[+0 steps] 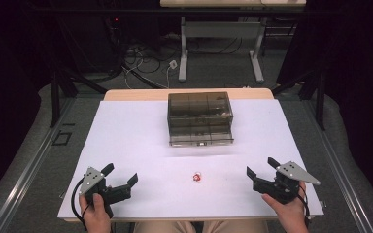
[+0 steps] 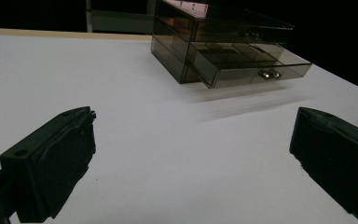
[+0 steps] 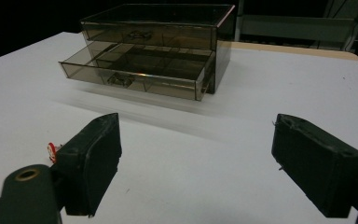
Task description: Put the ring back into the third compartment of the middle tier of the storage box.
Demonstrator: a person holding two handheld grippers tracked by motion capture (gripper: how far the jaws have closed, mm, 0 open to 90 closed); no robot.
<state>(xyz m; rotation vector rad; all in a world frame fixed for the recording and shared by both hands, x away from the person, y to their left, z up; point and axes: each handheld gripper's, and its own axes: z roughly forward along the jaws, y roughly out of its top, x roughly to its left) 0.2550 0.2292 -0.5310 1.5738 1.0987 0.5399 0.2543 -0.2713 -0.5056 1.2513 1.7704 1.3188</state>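
A smoky clear drawer box (image 1: 200, 118) stands at the middle back of the white table (image 1: 126, 141); its lower drawer (image 3: 135, 70) is pulled out and split into compartments. A small red and white object (image 1: 197, 177) lies on the table in front of the box, between the two hands. My left gripper (image 1: 122, 174) rests near the front left edge, open, nothing between its fingers. My right gripper (image 1: 262, 167) rests at the front right, open and empty too. In the right gripper view the red object (image 3: 51, 151) peeks out beside the left jaw.
The drawer box (image 2: 223, 46) is the one tall thing on the table. Beyond the far edge stand table legs (image 1: 183, 53) and loose cables (image 1: 141, 58) on the floor. A dark curtain frames both sides.
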